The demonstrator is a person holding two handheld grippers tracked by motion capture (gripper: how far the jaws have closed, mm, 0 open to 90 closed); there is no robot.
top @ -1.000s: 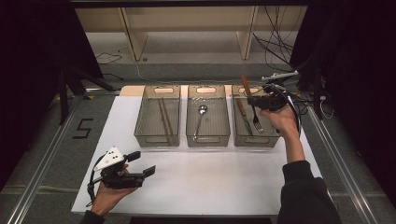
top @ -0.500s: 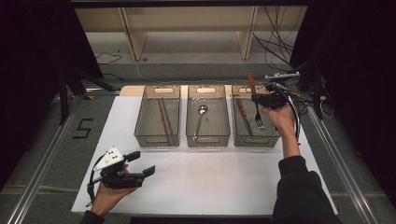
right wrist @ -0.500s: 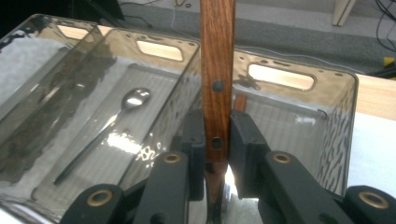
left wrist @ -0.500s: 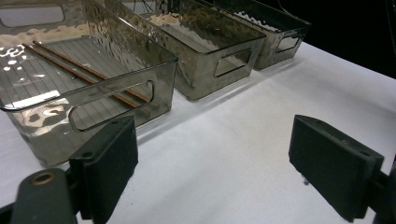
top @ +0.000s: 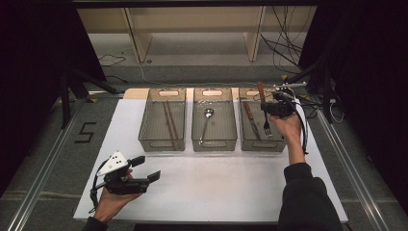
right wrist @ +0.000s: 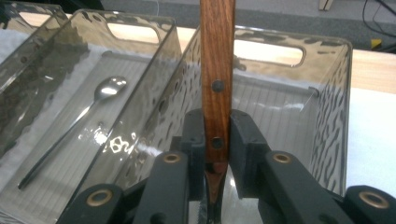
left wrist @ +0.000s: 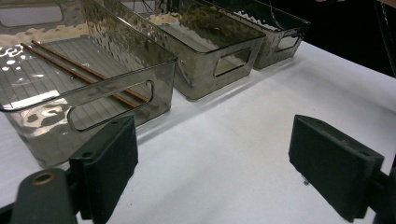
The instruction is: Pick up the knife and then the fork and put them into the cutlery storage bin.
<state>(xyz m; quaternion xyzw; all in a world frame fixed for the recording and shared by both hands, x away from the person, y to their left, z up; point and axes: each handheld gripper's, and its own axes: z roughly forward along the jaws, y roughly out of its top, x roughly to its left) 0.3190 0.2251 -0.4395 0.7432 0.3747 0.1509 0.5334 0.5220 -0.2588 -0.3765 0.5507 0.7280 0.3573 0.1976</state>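
My right gripper is shut on a wood-handled fork, handle up and tines hanging down into the right clear bin. In the right gripper view the pads press on both sides of the riveted handle. A wood-handled knife lies in that same bin. A spoon lies in the middle bin, and chopsticks in the left bin. Near the table's front left, my left gripper stands open and holds nothing; its pads are wide apart.
The three bins stand in a row across the far half of the white table. A cable trails from the right gripper along the forearm. Metal rails run along both sides, and wooden shelving stands behind the table.
The right hand has come down with the fork, lowering its tines into the right bin. The left hand has stayed in place.
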